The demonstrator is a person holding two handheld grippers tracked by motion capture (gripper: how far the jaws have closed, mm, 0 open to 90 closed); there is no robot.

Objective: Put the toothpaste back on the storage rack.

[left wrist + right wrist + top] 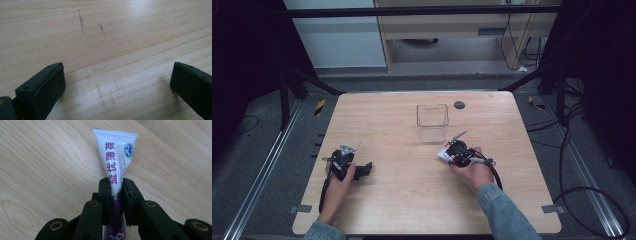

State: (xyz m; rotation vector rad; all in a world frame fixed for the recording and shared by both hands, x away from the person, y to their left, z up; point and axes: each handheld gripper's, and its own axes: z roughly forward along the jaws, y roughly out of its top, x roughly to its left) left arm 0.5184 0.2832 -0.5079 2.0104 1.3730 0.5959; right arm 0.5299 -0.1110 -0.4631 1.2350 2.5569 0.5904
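Both grippers are held low over the table.
The left gripper [364, 170] is kept with jaws spread wide; the right gripper [117, 191] is clamped tight, its hand [474, 172] angled forward.

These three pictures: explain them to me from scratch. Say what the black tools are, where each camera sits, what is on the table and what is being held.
A person sits at a light wooden table and holds a black hand-held two-jaw gripper in each hand. The high view looks down from above the person. The other two views come from cameras riding on the grippers, looking along their jaws. The left gripper has its jaws wide apart over bare wood. The right gripper has its jaws closed on a white and purple squeeze tube with printed lettering. On the table stands a clear square plastic container, just beyond the right hand. A small dark round disc sits near the far edge.
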